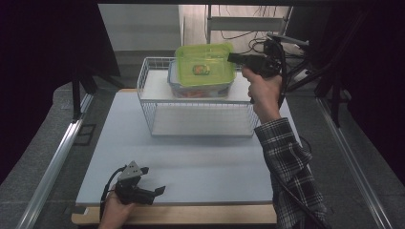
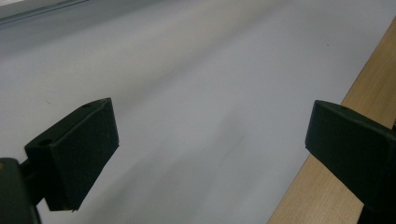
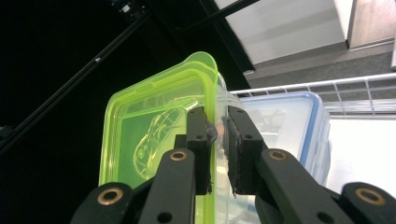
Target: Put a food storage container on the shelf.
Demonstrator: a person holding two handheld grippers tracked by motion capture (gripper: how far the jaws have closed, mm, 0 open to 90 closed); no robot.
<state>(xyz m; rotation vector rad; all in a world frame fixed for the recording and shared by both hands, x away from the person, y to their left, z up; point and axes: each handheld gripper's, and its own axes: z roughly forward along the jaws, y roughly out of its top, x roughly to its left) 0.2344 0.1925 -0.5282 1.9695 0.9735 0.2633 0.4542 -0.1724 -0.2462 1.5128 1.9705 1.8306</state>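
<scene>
The high view is dim with black sides; light falls from above on the pale table (image 1: 191, 167), and the back wall glares. It is soft and grainy. In the left gripper view the table is evenly lit and smeared. The right gripper view is sharp up close, its left half black.

Plaid sleeve (image 1: 291, 157); black right claw (image 3: 217, 140) with 2 brass-riveted jaws, black cables.

text: none legible | green-lidded container (image 1: 204, 63): round sticker on lid at 12 o'clock of the table, print too small to read | embossed lid motif (image 3: 154, 135): no letters made out
</scene>
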